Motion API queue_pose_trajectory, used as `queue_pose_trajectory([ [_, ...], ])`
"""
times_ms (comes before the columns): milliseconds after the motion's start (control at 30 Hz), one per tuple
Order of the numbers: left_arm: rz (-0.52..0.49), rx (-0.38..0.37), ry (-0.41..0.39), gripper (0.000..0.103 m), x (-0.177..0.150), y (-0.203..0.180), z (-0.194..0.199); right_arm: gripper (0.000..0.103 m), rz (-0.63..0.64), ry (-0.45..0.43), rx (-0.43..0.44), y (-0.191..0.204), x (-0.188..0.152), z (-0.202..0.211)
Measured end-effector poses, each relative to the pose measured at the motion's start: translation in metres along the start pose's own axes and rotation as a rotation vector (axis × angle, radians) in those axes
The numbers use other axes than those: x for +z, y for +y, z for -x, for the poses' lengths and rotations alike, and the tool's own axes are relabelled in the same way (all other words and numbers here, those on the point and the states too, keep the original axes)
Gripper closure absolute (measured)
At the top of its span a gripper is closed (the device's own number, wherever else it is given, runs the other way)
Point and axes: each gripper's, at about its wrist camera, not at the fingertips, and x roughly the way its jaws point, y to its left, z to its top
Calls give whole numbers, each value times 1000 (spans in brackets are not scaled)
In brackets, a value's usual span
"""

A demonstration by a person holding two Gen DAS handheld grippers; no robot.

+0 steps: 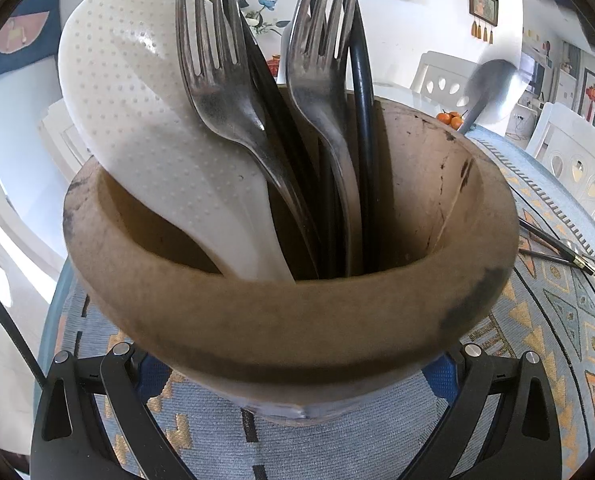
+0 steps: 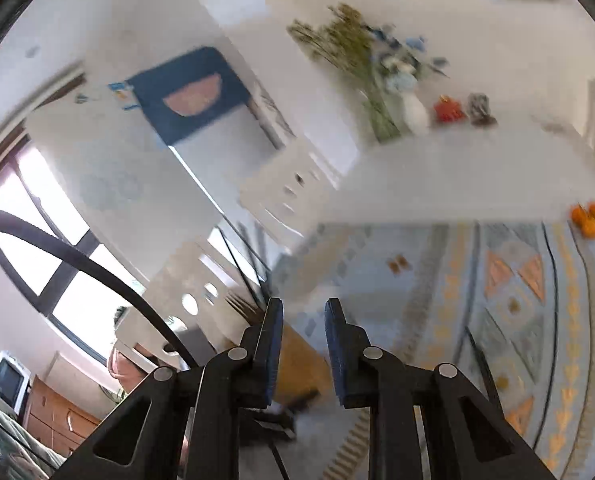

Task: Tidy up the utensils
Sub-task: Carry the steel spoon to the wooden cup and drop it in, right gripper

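Patterned tablecloth [image 1: 553, 288], wooden holder [image 1: 297, 332], chopsticks [image 1: 565, 256], oranges [image 2: 587, 216]

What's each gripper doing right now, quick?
Left gripper: closed on the wooden utensil holder.
Right gripper: jaws slightly apart, nothing between them.

Wooden holder [image 1: 297, 320] upright: two forks [image 1: 225, 92], white paddle [image 1: 137, 120]
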Motion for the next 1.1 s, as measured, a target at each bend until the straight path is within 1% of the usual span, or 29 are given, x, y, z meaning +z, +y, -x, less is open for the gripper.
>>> queue_pose_trajectory([
  [67, 2, -2, -4, 3, -1, 0, 1, 83, 39, -18, 11, 17, 13, -2],
  [133, 0, 2, -6, 3, -2, 0, 2, 83, 79, -23, 3, 32, 22, -5],
  [200, -2, 5, -9, 3, -2, -1, 3, 83, 95, -10, -17, 38, 24, -11],
  [267, 1, 2, -12, 3, -3, -1, 4, 83, 71, 29, -58, 30, 19, -18],
  [333, 3, -1, -11, 3, -4, -1, 4, 77, -34, 102, -98, 2, 8, -32],
  [400, 2, 1, -13, 3, -6, 0, 5, 76, -151, 160, -137, -26, -8, -40],
  [433, 2, 1, -15, 3, -6, 1, 5, 76, -244, 192, -160, -48, -21, -43],
  [467, 3, -1, -18, 3, -8, 1, 6, 76, -306, 202, -166, -60, -28, -45],
  [533, 4, -1, -18, 3, -8, 2, 6, 76, -496, 215, -170, -93, -49, -46],
  [600, 4, -1, -17, 3, -8, 2, 6, 76, -624, 227, -160, -114, -69, -48],
  [633, 4, -1, -16, 3, -8, 2, 6, 76, -668, 231, -163, -122, -78, -49],
  [700, 4, -4, -10, 3, -8, 2, 6, 75, -704, 245, -218, -132, -89, -51],
  [833, 5, -8, -5, 3, -6, 3, 5, 75, -703, 259, -360, -146, -103, -54],
  [867, 5, -8, -4, 3, -6, 3, 5, 75, -707, 260, -380, -151, -105, -53],
  [967, 5, -11, -2, 3, -5, 3, 4, 75, -732, 242, -402, -162, -110, -49],
  [1100, 7, -14, -1, 3, -3, 3, 4, 75, -757, 212, -369, -174, -118, -41],
])
